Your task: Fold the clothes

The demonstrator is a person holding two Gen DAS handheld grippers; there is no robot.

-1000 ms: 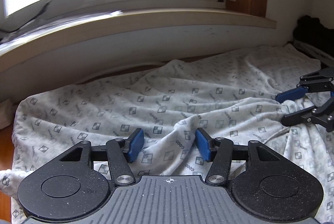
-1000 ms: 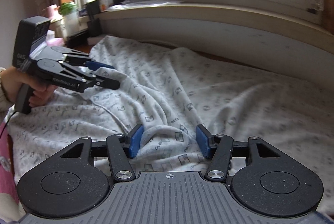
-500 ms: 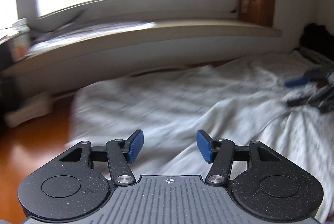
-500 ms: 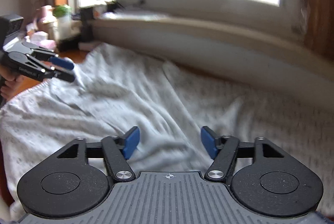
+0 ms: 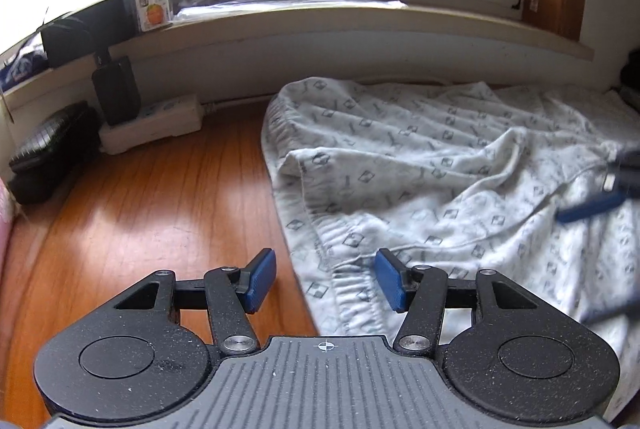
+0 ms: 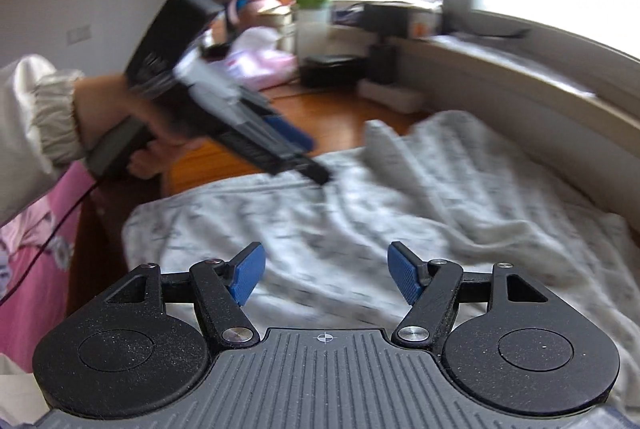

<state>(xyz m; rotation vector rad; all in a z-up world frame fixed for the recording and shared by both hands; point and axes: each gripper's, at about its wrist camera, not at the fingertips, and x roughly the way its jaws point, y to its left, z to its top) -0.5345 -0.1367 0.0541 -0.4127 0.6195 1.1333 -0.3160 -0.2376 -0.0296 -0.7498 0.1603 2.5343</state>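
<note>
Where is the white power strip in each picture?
Left wrist view: the power strip lies on the wooden floor at the left, against the wall under the windowsill.
Right wrist view: the power strip is small and blurry, right of centre, beyond the patterned cloth.
Shared landmark: the windowsill above it.
</note>
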